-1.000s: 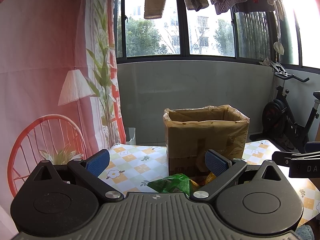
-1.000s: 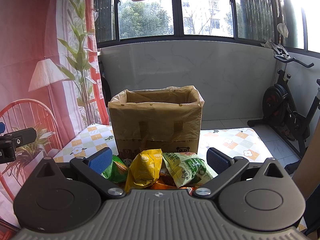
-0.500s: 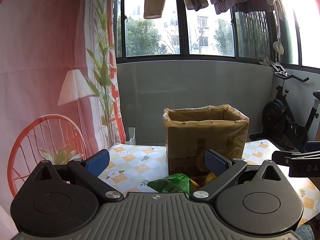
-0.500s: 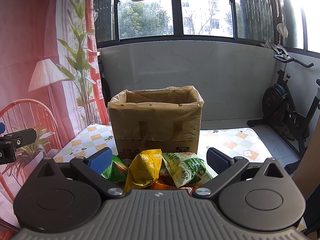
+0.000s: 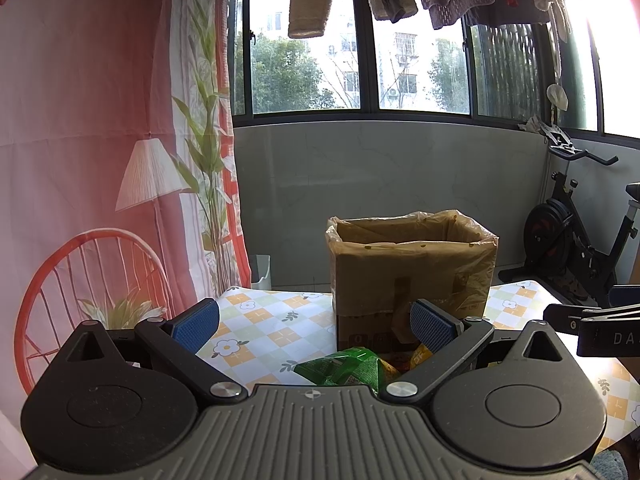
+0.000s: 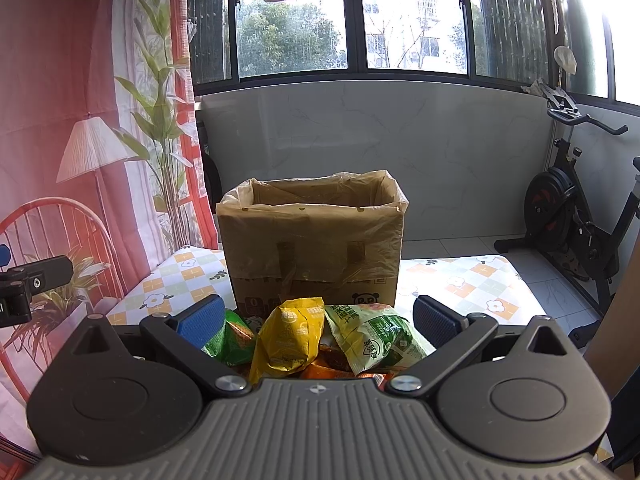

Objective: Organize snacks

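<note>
You hold both tools, left [image 5: 314, 322] and right [image 6: 318, 320], wide and empty over the snack bags [image 6: 288, 340], ready to fill the box [image 6: 314, 240] at the desk's [image 6: 480, 284] far edge.

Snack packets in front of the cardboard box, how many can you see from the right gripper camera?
4 at least: a dark green packet at left, a yellow packet in the middle, a light green packet at right, and an orange one mostly buried beneath. More may be hidden.

Box [image 6: 316, 240] interior unseen; orange packet [image 6: 320, 370] mostly hidden beneath other packets
</note>
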The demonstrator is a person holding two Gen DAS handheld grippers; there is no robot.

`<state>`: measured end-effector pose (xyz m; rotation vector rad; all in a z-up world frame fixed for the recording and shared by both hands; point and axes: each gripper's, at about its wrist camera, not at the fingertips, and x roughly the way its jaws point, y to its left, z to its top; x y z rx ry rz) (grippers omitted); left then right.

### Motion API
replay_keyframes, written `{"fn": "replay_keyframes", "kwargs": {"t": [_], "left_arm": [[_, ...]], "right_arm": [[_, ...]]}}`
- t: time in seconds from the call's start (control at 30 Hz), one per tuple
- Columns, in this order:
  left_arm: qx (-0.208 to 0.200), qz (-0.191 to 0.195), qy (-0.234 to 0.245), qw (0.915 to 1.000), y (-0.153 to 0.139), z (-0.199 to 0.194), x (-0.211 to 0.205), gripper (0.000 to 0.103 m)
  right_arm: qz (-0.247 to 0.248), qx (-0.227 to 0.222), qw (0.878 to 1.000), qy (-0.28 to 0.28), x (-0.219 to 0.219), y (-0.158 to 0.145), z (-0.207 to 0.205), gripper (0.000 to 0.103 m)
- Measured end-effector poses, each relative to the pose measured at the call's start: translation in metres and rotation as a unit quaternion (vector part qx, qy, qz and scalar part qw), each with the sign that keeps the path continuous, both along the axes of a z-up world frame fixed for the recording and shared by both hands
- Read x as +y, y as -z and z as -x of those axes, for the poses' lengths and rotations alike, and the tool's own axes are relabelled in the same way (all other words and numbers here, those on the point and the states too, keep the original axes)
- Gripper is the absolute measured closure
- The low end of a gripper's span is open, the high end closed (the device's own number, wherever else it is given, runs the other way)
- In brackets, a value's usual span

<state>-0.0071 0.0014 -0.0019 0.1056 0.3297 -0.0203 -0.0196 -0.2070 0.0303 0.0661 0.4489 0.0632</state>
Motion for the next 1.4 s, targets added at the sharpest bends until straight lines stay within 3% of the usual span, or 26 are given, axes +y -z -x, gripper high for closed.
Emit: {"fn": "replay_keyframes", "kwargs": {"t": [0.53,0.67,0.8,0.9,1.07,1.4], "left_arm": [[0.002,0.002,-0.002,1.0000,0.002,0.000,0.000,0.000],[-0.008,0.003,-0.028,0.9996,0.003,-0.003,0.001,0.000],[-0.047,-0.019,-0.052,0.9974,0.005,-0.012,0.003,0.000],[-0.066,-0.035,-0.060,0.9954,0.008,-0.027,0.003,0.000],[-0.045,-0.038,-0.046,0.9972,0.017,-0.062,0.008,0.001],[-0.009,-0.025,-0.062,0.9977,0.042,-0.103,0.005,0.001]], "right_arm": [[-0.003,0.001,1.000,-0.003,-0.002,0.001,-0.001,0.001],[-0.016,-0.002,1.000,-0.007,-0.002,0.002,-0.003,0.000],[-0.041,-0.032,0.999,-0.008,-0.017,0.000,-0.010,0.000],[-0.025,-0.070,0.997,0.002,-0.025,0.001,-0.020,0.000],[-0.027,-0.102,0.994,-0.007,-0.029,0.011,-0.046,0.000],[-0.057,-0.039,0.997,-0.038,-0.020,0.057,-0.114,0.000]]}}
